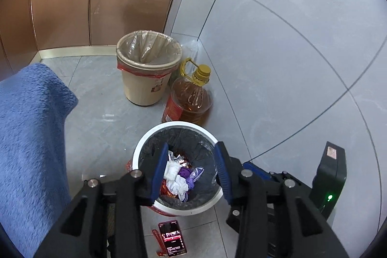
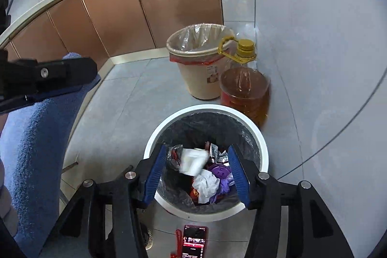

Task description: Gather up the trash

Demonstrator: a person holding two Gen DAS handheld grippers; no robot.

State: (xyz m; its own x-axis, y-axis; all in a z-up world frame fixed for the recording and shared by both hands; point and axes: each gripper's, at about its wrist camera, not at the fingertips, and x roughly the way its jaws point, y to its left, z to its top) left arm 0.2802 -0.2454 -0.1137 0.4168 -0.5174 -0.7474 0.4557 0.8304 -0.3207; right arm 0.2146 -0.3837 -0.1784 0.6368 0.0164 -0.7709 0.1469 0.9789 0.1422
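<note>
Both hand-held grippers hang over the round white bin with dark liner [image 2: 262, 149]. Left hand-held gripper [image 1: 192, 171]: blue pads apart, nothing between them. Right hand-held gripper [image 2: 197, 173]: same, jaws spread and empty. Trash sits inside the bin: crumpled white tissue [image 2: 205, 183], purple plastic lid [image 2: 220, 171], foil wrappers [image 2: 217, 152]. Beige bin with clear liner [image 2: 200, 64] and amber oil jug with yellow cap [image 2: 244, 91] stand behind it by the wall. Red smartphone [image 2: 194, 242] lies on the tiled floor [image 2: 125, 98] in front.

The white bin [image 2: 262, 149] is open on top; an oil bottle [image 2: 244, 91] stands close behind; a phone [image 2: 194, 242] lies in front.
</note>
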